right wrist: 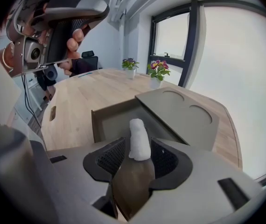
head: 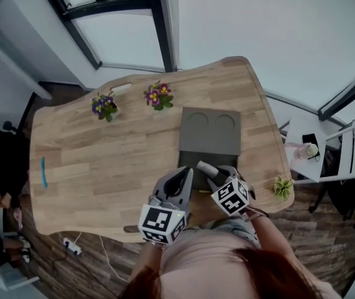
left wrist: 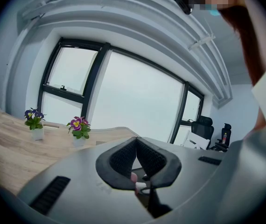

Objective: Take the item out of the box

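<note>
Firmly first, then up: closing on the white item before lifting

Find the white item (right wrist: pixel 139 139) between the pads of the right gripper (right wrist: pixel 140 149), poking out beyond their tips. Place it over the near end of the open box (right wrist: pixel 95 125), close to the near edge of the table (head: pixel 103 161) and right of its middle. Read those jaws as spread wide, straddling the item with only slivers of gap on either side and no clear squeeze on it. Judge the hold as not yet secure. Read the left gripper (left wrist: pixel 136 141) as closed pad to pad with nothing between, raised off to the left and clear of the box.

Close the right jaws squarely on the item's middle, not its tip. Looks soft and light, so press just enough to dent it slightly. Hold the jaws in line with the item's length to prevent any pivoting out of the grip.

Lift straight up until clear of the box walls. Then draw back toward the near edge, or across to bare wood on the left, away from the lid (right wrist: pixel 184 111) folded back toward the far edge. Hold the left gripper high and aside, or rest it on the box rim against sliding. Avoid dragging the item along the near wall.
</note>
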A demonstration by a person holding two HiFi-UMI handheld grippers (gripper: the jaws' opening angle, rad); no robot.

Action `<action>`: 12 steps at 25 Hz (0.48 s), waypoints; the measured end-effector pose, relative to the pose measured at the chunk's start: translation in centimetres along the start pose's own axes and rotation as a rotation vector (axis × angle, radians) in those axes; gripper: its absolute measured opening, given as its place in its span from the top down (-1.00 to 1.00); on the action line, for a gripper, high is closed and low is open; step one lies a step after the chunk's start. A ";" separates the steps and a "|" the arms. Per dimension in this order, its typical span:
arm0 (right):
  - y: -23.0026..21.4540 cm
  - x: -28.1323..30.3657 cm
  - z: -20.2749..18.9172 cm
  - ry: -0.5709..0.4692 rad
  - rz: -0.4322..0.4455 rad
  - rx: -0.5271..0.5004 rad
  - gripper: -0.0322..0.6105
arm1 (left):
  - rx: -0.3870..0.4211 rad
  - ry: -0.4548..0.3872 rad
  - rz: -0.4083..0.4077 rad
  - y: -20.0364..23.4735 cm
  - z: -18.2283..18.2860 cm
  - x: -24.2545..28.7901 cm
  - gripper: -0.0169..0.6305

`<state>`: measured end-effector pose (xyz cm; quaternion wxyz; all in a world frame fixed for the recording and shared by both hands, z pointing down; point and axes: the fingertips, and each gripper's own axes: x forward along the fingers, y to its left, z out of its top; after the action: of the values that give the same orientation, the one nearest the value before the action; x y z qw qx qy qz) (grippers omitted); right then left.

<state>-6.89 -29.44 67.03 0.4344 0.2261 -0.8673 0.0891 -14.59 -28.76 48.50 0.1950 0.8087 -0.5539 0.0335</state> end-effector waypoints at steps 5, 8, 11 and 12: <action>-0.1 1.0 -0.3 0.045 0.031 -0.051 0.47 | -0.016 -0.003 0.029 0.6 0.0 0.4 0.94; -0.2 1.5 -0.1 0.062 0.041 -0.081 0.47 | -0.025 -0.004 0.046 1.1 0.1 0.5 0.94; -0.1 2.2 -0.2 0.089 0.061 -0.108 0.46 | -0.035 -0.006 0.064 1.5 0.0 0.5 0.94; 0.0 2.4 -0.2 0.099 0.068 -0.118 0.45 | -0.038 -0.007 0.070 1.6 0.0 0.5 0.94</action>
<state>-7.94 -30.10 69.06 0.4863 0.1657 -0.8556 0.0634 -15.84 -29.71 49.08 0.2072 0.7851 -0.5830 0.0267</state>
